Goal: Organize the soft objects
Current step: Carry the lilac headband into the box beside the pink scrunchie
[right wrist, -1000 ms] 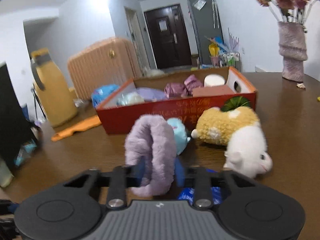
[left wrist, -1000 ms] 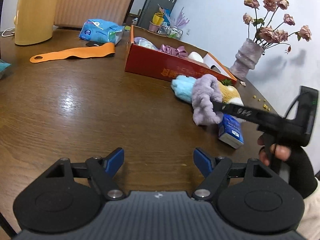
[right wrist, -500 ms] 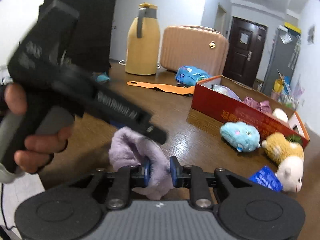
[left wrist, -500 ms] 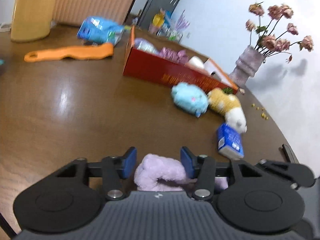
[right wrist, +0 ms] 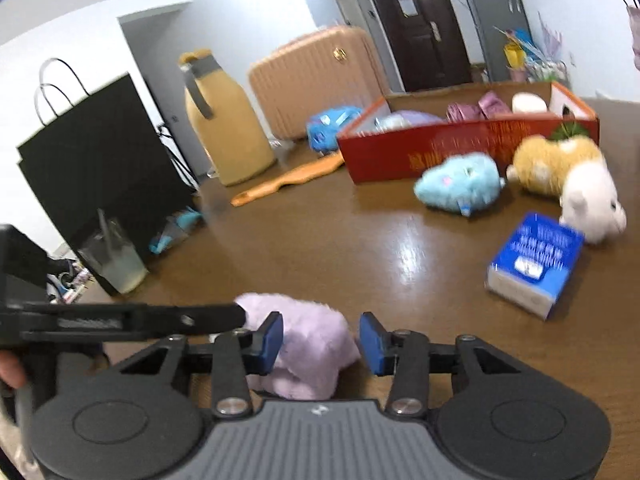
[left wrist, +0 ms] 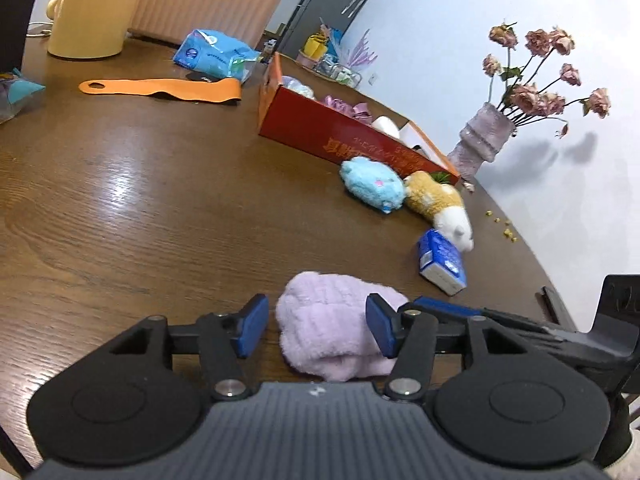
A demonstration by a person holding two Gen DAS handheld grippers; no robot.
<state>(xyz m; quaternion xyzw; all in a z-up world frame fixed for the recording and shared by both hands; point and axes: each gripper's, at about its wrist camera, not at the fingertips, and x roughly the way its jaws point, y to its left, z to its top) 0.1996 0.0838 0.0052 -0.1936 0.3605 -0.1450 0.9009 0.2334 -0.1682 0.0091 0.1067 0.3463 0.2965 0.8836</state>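
**Nearest: lilac fleece band** (left wrist: pixel 336 328). It lies on the worktop (left wrist: pixel 160 208) at the near edge, between both tools. A second ago it hung upright in the right tool, over by the toys. Now it is down and slumped, so the carry looks finished. Whether this is its final place cannot be told.

**Left hand-held gripper** (left wrist: pixel 316 328). Jaws closed in from wide and have just eased apart slightly. They stand part spread around the band. The right pad looks to touch the pile; the left pad shows a gap. No pinch.

**Right hand-held gripper** (right wrist: pixel 320 340). Jaws have just been opening from a tight pinch. They now stand part spread, with the band's end between them. The left pad (right wrist: pixel 270 340) brushes the fleece; the other stands clear. Judged a release.

**Band, appearance.** Pale lilac, thick plush, ribbed, folded over on itself into a soft heap. Likely to sag and shift when lifted.

**Middle distance.** A blue tissue pack (left wrist: pixel 442 262) lies flat. Just beyond it are a yellow-and-white plush toy (left wrist: pixel 436 204) and a blue plush toy (left wrist: pixel 372 190), touching each other. Both remain outside the box.

**Farther.** A red box (left wrist: pixel 344 136) already holds several soft items. An orange strap (left wrist: pixel 160 89) lies well to its left.
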